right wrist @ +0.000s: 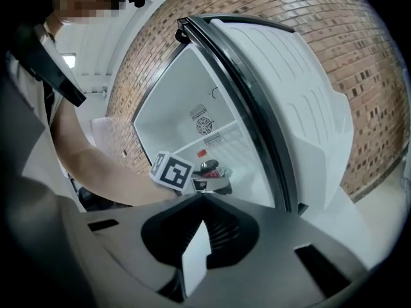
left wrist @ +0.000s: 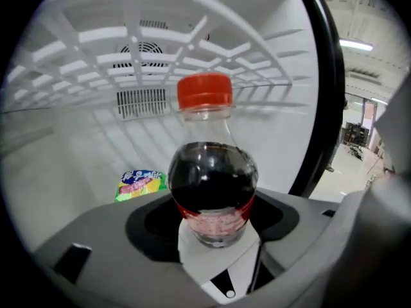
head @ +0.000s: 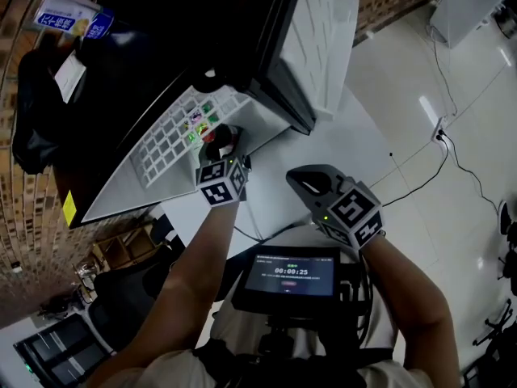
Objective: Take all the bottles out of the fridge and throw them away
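Note:
A cola bottle (left wrist: 212, 185) with a red cap stands upright on the lower shelf of the open white mini fridge (head: 174, 148). My left gripper (left wrist: 218, 233) reaches into the fridge (left wrist: 77, 127), its jaws closed on the bottle's lower body. In the head view the left gripper (head: 229, 145) covers most of the bottle (head: 218, 140). My right gripper (head: 305, 183) hangs outside in front of the fridge, shut and empty. From the right gripper (right wrist: 199, 204) view, the bottle (right wrist: 209, 167) shows past the left gripper's marker cube.
A colourful snack packet (left wrist: 141, 185) lies further back on the same shelf. The fridge door (head: 323, 47) stands open to the right. A blue-and-white carton (head: 69, 18) sits on top. A cable runs to a floor socket (head: 440, 132). A black bag (head: 32, 128) hangs at left.

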Available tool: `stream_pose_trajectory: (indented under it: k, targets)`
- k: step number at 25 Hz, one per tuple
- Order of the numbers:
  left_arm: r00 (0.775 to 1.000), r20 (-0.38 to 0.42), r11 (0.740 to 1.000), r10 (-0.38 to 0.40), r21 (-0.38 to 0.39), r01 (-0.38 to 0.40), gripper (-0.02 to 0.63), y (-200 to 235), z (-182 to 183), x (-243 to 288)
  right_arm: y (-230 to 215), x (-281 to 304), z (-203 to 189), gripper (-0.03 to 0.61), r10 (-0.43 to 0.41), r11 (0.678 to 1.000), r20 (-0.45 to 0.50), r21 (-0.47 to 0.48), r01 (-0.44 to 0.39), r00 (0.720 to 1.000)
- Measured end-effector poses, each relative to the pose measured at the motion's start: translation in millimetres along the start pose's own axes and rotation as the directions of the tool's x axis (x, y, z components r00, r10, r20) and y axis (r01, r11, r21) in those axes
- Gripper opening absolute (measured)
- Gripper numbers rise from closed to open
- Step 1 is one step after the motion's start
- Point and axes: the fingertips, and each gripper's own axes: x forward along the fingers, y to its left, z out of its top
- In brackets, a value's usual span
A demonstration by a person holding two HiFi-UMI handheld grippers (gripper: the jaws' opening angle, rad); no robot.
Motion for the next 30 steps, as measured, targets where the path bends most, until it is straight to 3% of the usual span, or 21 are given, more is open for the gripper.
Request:
stream_pose_trajectory:
  k: [9, 15, 24, 30]
  targets:
    - [0.998, 0.022, 0.996, -0.051, 0.068, 0.05, 0.325, -15, -28, -85, 38, 31, 4, 0.005, 0.1, 0.994, -0.021, -0.04, -0.101, 0.995]
    - [0.996, 0.057, 0.997, -0.072, 0.023, 0.071, 0.325, -3, -52, -148, 85, 65, 3, 0.005, 0.175, 0.98, -0.042, -0.084, -0.178, 0.984]
    - [0.994, 0.112, 0.997, 0.012, -0.082, -0.003, 0.324, 38, -89, -233, 165, 103, -15, 0.005, 0.283, 0.944, -0.123, -0.141, -0.299, 0.951]
    - [0.979, 0.145, 0.977, 0.14, -0.183, -0.113, 0.324, 77, -119, -279, 215, 124, -31, 0.005, 0.363, 0.899, -0.2, -0.184, -0.398, 0.91]
